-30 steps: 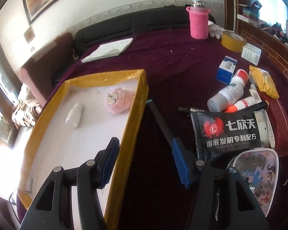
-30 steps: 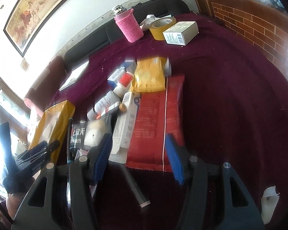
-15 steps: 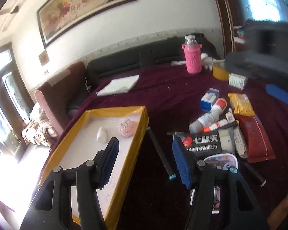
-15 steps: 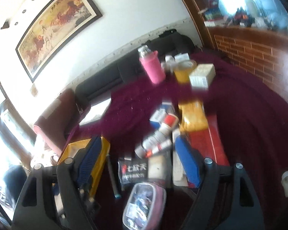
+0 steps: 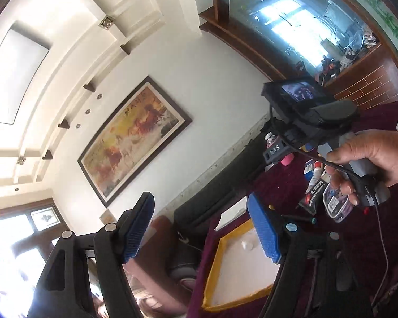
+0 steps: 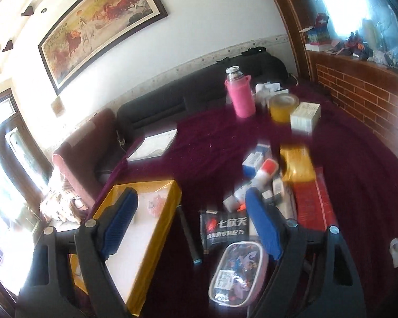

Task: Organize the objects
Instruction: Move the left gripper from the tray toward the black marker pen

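Tilting up from the yellow tray [image 5: 220,262] toward the wall, the left gripper [image 5: 201,228] keeps its fingers wide and empty.

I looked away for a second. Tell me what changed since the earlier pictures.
Both grippers lifted away from the table. The left gripper swung up toward the wall and ceiling; the right gripper rose and pulled back above the pouch. Nothing was picked up or released; both stay open and empty. The yellow tray and scattered items lie as before.
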{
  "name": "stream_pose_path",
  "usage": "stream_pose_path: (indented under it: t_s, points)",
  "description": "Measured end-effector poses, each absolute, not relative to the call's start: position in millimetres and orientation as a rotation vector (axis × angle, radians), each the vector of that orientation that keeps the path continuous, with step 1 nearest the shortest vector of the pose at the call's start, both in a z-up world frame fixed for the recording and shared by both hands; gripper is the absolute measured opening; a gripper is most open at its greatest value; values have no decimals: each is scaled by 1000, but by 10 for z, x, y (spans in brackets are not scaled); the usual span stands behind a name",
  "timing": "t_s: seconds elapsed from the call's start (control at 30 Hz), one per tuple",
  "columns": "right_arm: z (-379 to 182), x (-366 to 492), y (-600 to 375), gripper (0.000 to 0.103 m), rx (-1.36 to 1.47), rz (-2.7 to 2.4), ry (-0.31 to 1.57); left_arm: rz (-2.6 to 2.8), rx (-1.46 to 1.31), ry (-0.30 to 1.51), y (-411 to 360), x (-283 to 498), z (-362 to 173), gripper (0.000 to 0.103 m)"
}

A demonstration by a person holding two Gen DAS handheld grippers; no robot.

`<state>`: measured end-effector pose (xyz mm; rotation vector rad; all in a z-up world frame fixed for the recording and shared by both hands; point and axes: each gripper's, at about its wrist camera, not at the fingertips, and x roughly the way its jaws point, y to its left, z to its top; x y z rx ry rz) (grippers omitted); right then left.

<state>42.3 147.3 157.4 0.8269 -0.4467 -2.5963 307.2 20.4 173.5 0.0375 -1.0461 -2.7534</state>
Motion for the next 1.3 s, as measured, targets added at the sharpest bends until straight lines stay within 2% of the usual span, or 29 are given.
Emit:
stream_pose_path:
  t_s: [0.2, 0.33, 0.4, 0.47, 0.63, 0.87, 0.9, 0.97, 1.03, 1.1, 1.2, 1.3]
  points:
    - [1817, 794, 1234, 84, 735, -2448, -413, -2718, 79, -985, -138, 3839, 3017, 69]
    - [1999, 1036, 1387, 84, 631, -2440, -377, -2845, 105, -813, 49, 4137, 3862, 90]
    - [2029, 1068, 1559, 84, 635, -2453, -361, -2942, 119, -683, 153, 4080, 4108, 97]
    - [2001, 1059, 1762, 84, 657, -2478, -350, -3029, 150, -575, 253, 3886, 4162, 99]
    - [1819, 930, 2374, 83, 760, -2635, -267, -3218, 349, -463, 561, 3032, 3605, 99]
    - [1428, 689, 3034, 83, 988, -2782, -204, -3217, 772, -218, 790, 1505, 2149, 98]
    - [1385, 669, 3091, 83, 1013, -2791, -212, -3199, 870, -161, 751, 1291, 1920, 95]
    - [1315, 633, 3167, 83, 1057, -2795, -230, -3164, 1083, -4, 701, 972, 1528, 83]
    - [1246, 586, 3196, 83, 1096, -2797, -238, -3091, 1263, 179, 588, 684, 1177, 64]
    - [1184, 507, 3183, 83, 1121, -2793, -242, -3027, 1364, 335, 465, 426, 917, 57]
    - [1135, 400, 3123, 83, 1138, -2770, -244, -2946, 1442, 389, 374, 105, 700, 51]
    - [1106, 290, 3024, 83, 1139, -2745, -236, -2874, 1489, 385, 310, -102, 529, 41]
